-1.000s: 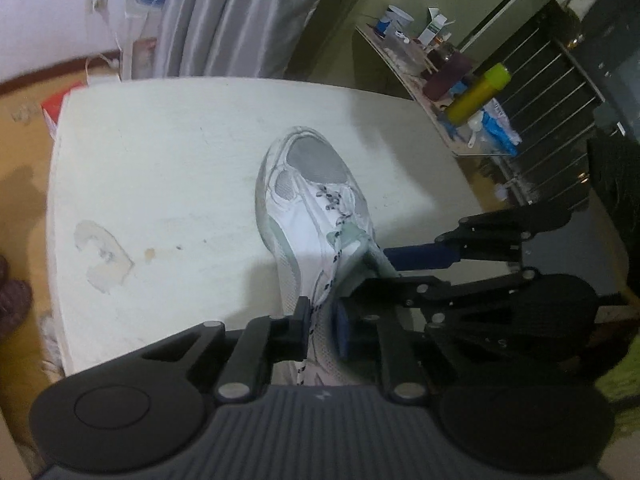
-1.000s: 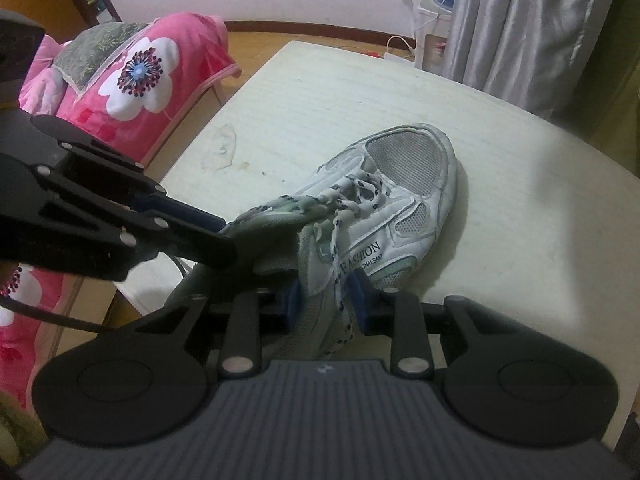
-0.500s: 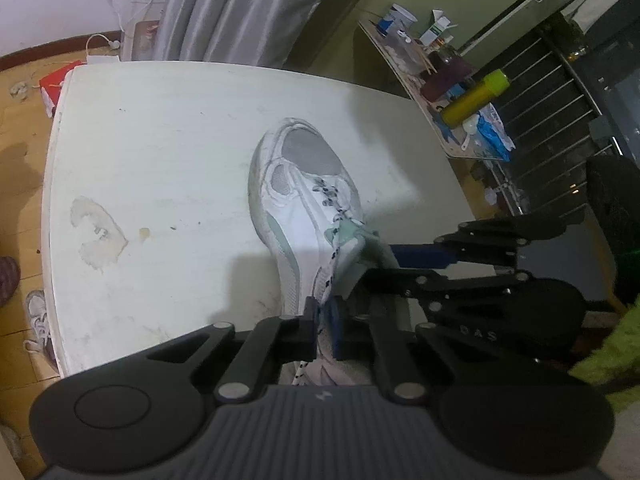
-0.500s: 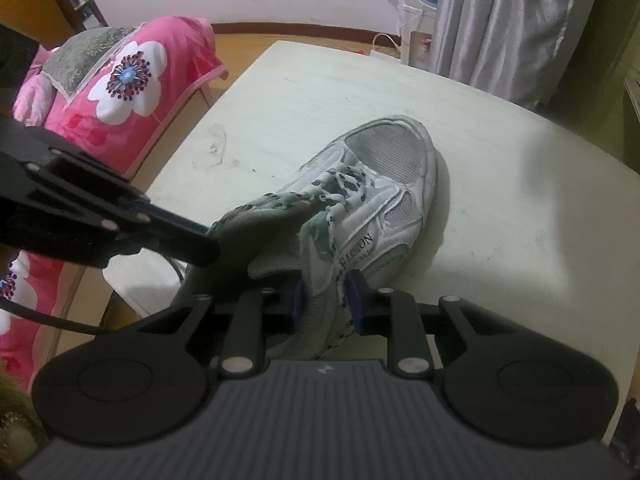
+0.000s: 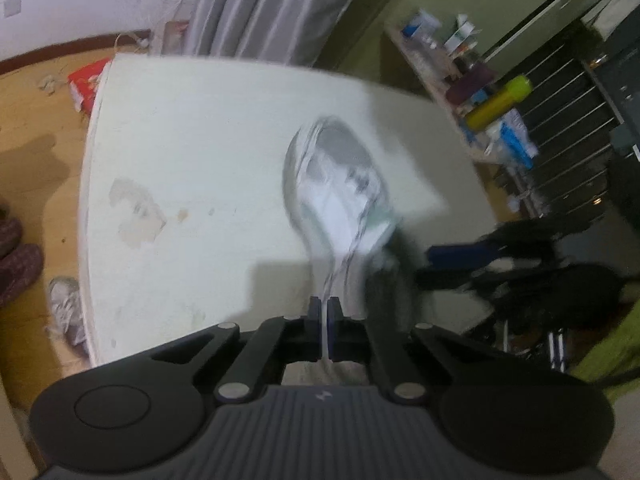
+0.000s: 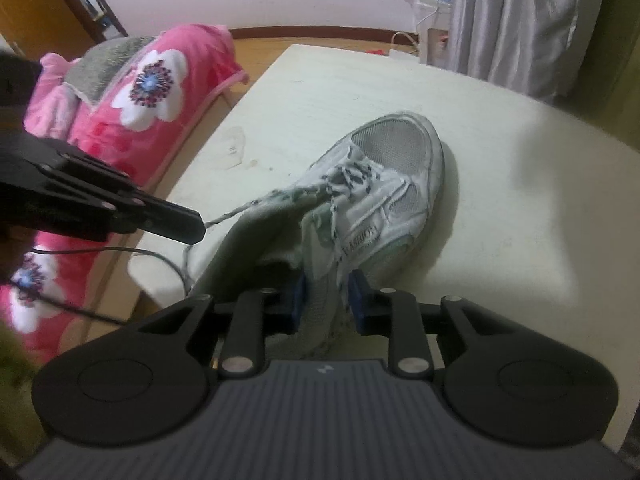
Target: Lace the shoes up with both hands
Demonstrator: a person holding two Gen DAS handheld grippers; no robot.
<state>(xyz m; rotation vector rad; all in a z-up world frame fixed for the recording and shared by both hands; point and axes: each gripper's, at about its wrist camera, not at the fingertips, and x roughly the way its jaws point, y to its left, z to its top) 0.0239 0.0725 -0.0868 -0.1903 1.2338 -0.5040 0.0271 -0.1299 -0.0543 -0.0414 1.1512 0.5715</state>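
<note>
Although its jaws are just easing apart, the left gripper stands almost closed on the speckled lace, which runs taut from its tip to the eyelets. The right gripper, jaws partly open and widening a little, has the near side wall of the shoe between its pads, seemingly pressed. Beyond them the shoe lies on the white table, toe pointing to the far side. Lace will likely be limp and thin, slipping easily, so pinch it close to the end. The shoe's upper looks soft and light; hold the collar or sole edge to steady it.
</note>
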